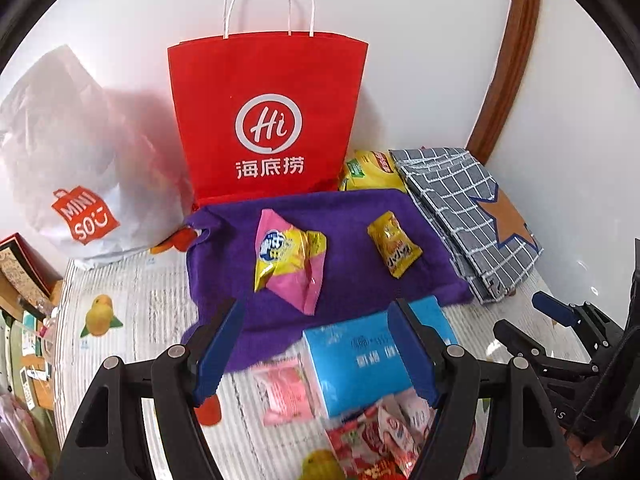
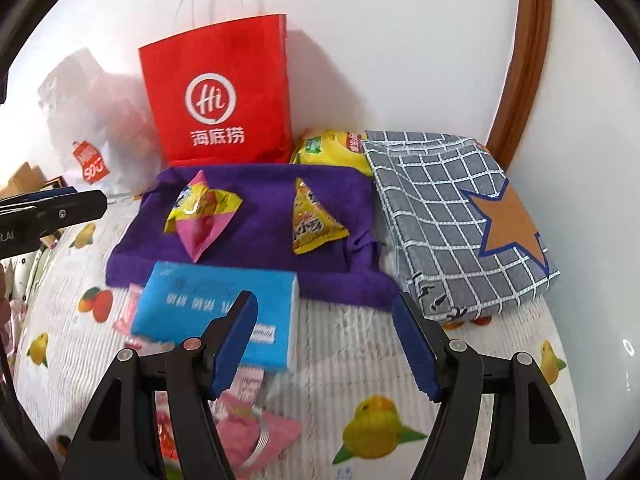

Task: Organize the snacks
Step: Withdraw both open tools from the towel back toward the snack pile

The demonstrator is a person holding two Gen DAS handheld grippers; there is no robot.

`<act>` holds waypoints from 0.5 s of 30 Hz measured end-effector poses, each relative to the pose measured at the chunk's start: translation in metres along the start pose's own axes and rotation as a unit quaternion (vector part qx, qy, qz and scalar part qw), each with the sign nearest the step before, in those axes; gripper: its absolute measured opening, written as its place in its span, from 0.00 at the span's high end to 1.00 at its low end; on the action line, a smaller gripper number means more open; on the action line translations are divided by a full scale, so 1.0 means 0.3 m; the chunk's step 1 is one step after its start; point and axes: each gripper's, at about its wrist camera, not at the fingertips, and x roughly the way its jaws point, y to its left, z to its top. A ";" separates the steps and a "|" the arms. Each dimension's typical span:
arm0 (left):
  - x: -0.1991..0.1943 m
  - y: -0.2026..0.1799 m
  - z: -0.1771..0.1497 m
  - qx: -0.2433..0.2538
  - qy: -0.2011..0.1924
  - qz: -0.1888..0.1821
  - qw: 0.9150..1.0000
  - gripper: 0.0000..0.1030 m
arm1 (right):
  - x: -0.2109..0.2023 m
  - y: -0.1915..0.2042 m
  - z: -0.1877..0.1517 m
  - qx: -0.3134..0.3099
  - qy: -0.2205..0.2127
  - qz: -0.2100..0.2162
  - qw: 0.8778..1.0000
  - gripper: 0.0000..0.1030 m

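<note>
Jaws on both the left gripper (image 1: 318,354) and right gripper (image 2: 324,344) gape empty between picks, two snack packets (image 1: 289,258) (image 1: 394,243) lying on the purple cloth (image 1: 348,220), so next likely reach for the pink packets (image 2: 256,428) on the bench.

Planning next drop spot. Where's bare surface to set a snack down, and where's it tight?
Free: the purple cloth between the pink-yellow packet and the yellow packet; also the fruit-print cover in front of the checked cloth, right of the blue box. Crowded: loose pink and red wrappers beside and in front of the blue box.
</note>
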 end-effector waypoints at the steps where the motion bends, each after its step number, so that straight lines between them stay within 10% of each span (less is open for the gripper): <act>1: -0.005 0.001 -0.010 0.000 0.001 0.000 1.000 0.29 | -0.009 0.004 -0.013 0.000 -0.001 0.000 1.000 0.32; 15: -0.033 0.038 -0.138 -0.014 0.017 -0.006 1.000 0.29 | 0.006 0.080 -0.151 -0.002 0.037 0.025 0.999 0.32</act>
